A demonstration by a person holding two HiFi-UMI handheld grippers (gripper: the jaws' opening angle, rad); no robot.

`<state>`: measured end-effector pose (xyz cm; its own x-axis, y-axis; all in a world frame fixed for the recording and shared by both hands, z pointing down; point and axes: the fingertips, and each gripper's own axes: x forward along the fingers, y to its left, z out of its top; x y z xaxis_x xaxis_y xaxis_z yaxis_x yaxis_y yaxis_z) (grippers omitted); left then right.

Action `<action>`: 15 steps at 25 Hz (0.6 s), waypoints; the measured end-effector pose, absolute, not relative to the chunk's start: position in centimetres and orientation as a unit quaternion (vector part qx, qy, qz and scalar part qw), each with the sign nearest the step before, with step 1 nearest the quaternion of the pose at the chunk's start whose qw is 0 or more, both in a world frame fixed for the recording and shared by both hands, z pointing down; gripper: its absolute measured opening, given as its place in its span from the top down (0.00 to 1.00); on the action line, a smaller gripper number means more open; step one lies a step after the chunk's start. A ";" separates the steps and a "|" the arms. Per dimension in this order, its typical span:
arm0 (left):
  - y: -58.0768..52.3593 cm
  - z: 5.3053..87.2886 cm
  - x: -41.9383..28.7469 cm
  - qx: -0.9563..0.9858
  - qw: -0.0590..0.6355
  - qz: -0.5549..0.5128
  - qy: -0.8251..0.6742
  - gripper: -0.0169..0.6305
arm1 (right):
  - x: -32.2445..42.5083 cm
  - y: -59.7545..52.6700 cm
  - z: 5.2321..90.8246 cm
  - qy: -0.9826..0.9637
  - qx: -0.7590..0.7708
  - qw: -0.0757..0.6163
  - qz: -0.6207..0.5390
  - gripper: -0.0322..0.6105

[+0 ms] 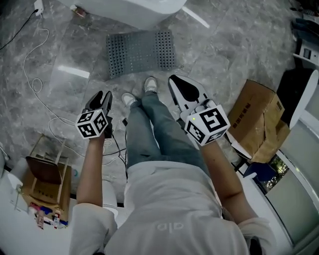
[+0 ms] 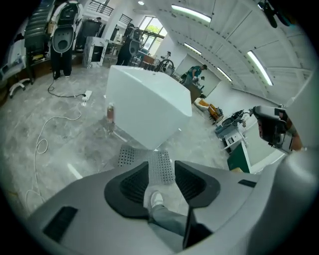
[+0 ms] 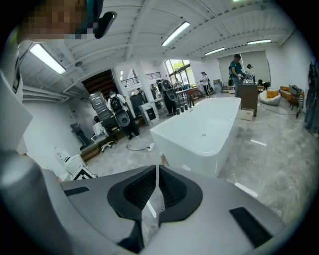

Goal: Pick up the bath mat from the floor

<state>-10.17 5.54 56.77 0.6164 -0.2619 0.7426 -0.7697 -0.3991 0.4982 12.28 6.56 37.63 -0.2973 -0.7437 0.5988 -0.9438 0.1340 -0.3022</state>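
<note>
The grey perforated bath mat [image 1: 141, 51] lies flat on the marble floor, up against the white bathtub [image 1: 134, 12]. I hold both grippers in the air over my legs, short of the mat. My left gripper [image 1: 103, 97] is open; in the left gripper view [image 2: 161, 167] part of the mat [image 2: 128, 156] and one shoe [image 2: 156, 199] show through the gap, far below, with nothing held. My right gripper [image 1: 175, 82] is shut and empty, its pads [image 3: 172, 188] leaving only a thin slit, and it points at the tub [image 3: 204, 132].
My two shoes [image 1: 151, 84] stand just short of the mat's near edge. A torn cardboard box [image 1: 256, 122] sits on the right, and a white cable [image 1: 37, 84] loops over the floor on the left. A wooden crate [image 1: 47, 172] stands lower left, and a small bottle [image 2: 110, 113] beside the tub.
</note>
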 end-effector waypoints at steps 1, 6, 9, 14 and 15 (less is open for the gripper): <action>5.5 58.4 -10.0 0.779 0.446 0.294 -0.329 0.71 | 12.5 6.4 38.6 -0.735 0.573 0.151 0.329 0.91; 5.0 65.6 -9.1 0.762 0.463 0.308 -0.330 0.67 | 13.4 5.5 44.1 -0.729 0.570 0.150 0.349 0.91; 4.9 70.0 -8.9 0.763 0.450 0.333 -0.322 0.63 | 13.3 4.8 47.7 -0.729 0.560 0.168 0.356 0.91; 5.0 76.1 -7.8 0.754 0.446 0.365 -0.314 0.59 | 14.6 4.8 52.1 -0.724 0.558 0.171 0.366 0.91; 5.0 77.4 -7.5 0.752 0.446 0.373 -0.309 0.59 | 14.9 4.8 53.1 -0.721 0.560 0.170 0.371 0.91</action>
